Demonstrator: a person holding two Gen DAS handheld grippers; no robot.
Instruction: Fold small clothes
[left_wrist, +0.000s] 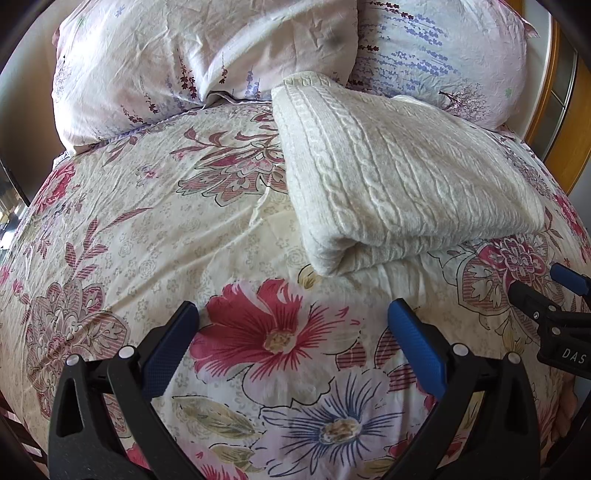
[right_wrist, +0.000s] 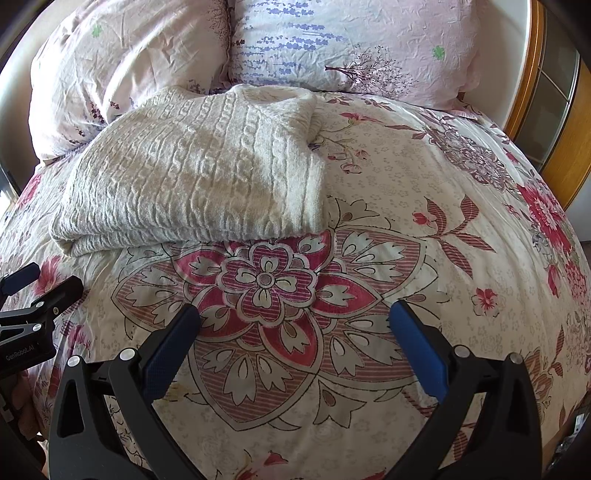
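A cream cable-knit sweater (left_wrist: 399, 177) lies folded into a thick rectangle on the floral bedspread (left_wrist: 155, 229), its far end near the pillows. It also shows in the right wrist view (right_wrist: 199, 173), upper left. My left gripper (left_wrist: 293, 314) is open and empty, just short of the sweater's near folded edge. My right gripper (right_wrist: 295, 312) is open and empty over a red flower print, near the sweater's near right corner. Each gripper shows at the edge of the other's view, the right gripper (left_wrist: 554, 291) and the left gripper (right_wrist: 33, 284).
Two pale floral pillows (left_wrist: 192, 55) (right_wrist: 351, 44) lie at the head of the bed. A wooden frame with glass panels (right_wrist: 554, 110) stands to the right. The bedspread (right_wrist: 424, 206) stretches right of the sweater.
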